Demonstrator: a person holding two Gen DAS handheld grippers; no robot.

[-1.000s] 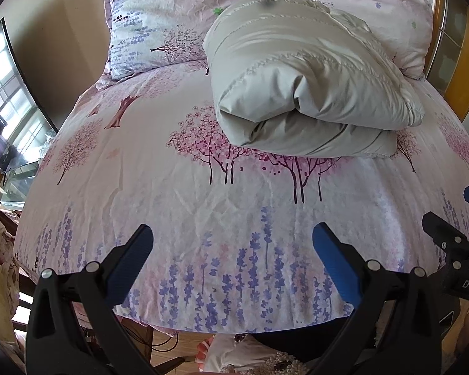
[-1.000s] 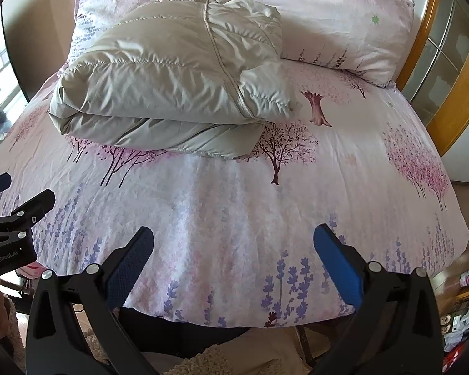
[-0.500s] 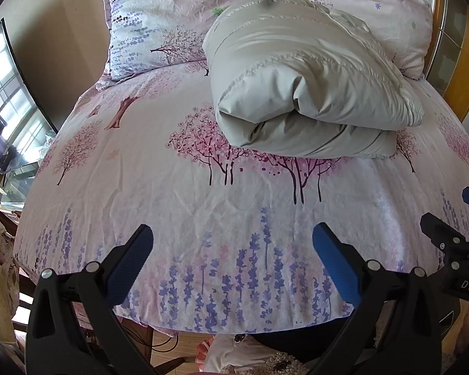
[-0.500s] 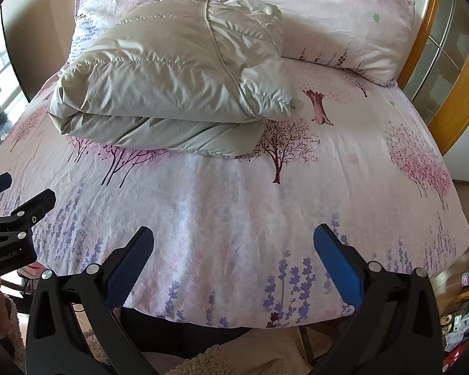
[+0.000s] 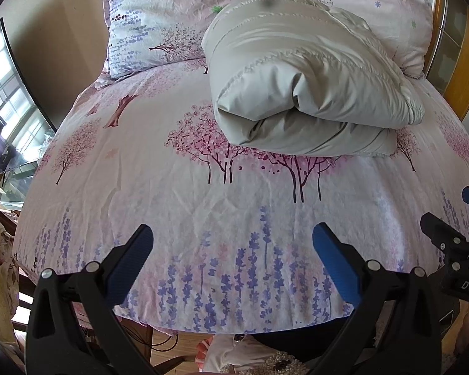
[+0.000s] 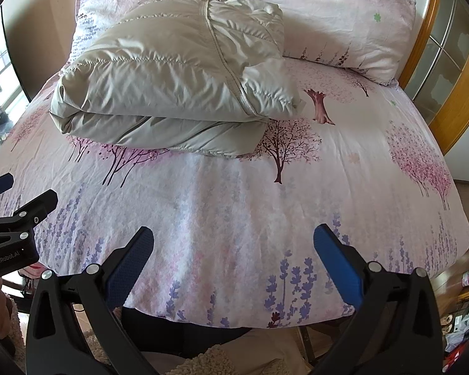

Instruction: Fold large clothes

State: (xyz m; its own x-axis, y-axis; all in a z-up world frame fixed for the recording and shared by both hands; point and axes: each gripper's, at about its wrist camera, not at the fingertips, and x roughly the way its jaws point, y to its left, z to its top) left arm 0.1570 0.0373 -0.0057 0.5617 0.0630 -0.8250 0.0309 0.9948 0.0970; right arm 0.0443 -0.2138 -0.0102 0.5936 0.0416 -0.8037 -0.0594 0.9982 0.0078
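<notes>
A puffy light-grey quilted jacket (image 5: 300, 72) lies folded into a thick bundle on the bed, near the pillows; it also shows in the right wrist view (image 6: 178, 78). My left gripper (image 5: 233, 250) is open and empty, above the foot of the bed, well short of the jacket. My right gripper (image 6: 233, 250) is open and empty too, at the same distance. Each gripper shows at the edge of the other's view: the right one (image 5: 453, 240) and the left one (image 6: 12, 218).
The bed (image 5: 203, 193) has a pink sheet with tree and lavender prints. Two matching pillows (image 6: 328, 18) lean at the head. A wooden headboard (image 6: 453, 93) stands at the right. A window and screen (image 5: 6, 109) are at the left. Floor clutter lies below the bed's foot.
Both grippers have drifted very slightly; the jacket looks a touch nearer in the views. Nothing was taken hold of or let go.
</notes>
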